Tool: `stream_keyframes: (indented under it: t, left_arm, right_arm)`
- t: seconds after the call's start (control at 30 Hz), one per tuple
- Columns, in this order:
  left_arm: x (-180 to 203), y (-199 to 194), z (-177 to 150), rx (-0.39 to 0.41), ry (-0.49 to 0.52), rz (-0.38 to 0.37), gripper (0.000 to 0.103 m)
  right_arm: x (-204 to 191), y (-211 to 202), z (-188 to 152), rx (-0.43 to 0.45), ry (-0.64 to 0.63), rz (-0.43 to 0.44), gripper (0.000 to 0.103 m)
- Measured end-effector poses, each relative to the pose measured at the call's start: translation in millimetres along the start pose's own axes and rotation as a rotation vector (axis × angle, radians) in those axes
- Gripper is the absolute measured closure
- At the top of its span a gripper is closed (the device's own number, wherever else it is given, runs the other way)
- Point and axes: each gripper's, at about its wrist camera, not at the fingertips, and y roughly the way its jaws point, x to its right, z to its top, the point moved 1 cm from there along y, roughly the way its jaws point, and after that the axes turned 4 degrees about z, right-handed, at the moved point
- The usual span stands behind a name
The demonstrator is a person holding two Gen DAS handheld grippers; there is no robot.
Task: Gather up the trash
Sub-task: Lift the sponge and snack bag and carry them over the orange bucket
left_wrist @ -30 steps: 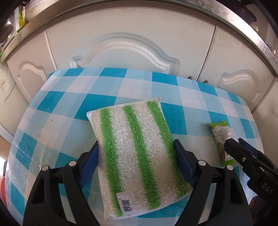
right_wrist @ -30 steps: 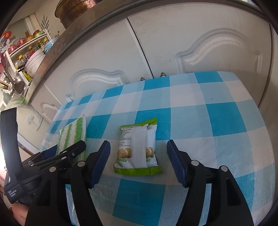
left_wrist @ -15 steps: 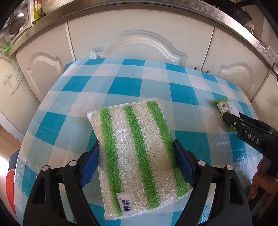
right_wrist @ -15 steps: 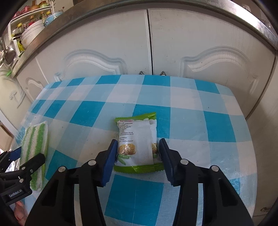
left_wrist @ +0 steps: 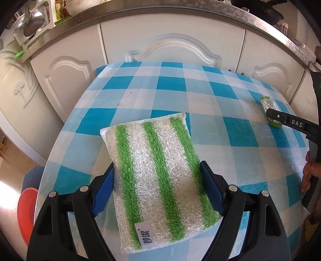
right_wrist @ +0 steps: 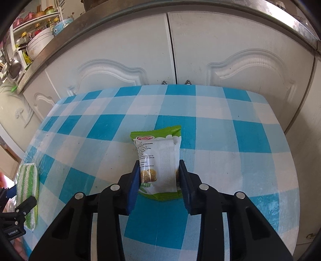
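Observation:
My left gripper (left_wrist: 157,186) is shut on a green-and-white striped sponge cloth (left_wrist: 156,174), its blue pads pressing both long sides, above the blue checked table (left_wrist: 180,90). My right gripper (right_wrist: 158,180) is shut on a green-and-white snack wrapper (right_wrist: 158,160), held up off the table (right_wrist: 230,130). The wrapper (left_wrist: 269,106) also shows at the far right of the left wrist view, in the right gripper's black fingers (left_wrist: 291,122). The sponge cloth (right_wrist: 28,192) shows at the left edge of the right wrist view.
White cabinet doors (right_wrist: 124,64) stand right behind the table under a metal counter edge (left_wrist: 140,8). A red bin (left_wrist: 26,212) sits on the floor at the table's left. Dishes and jars (right_wrist: 40,40) stand on a rack at upper left.
The right gripper has closed on the wrapper and lifted it upright. Both views have risen and pulled back from the table; the left gripper still holds the sponge cloth.

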Motion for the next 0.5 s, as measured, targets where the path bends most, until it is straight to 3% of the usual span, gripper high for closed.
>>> stream_keyframes:
  t: [0.5]
  left_arm:
    - [-20, -25, -29, 0.02, 0.016, -0.011, 0.022]
  right_arm:
    - [-18, -68, -52, 0.052, 0.067, 0.016, 0.066]
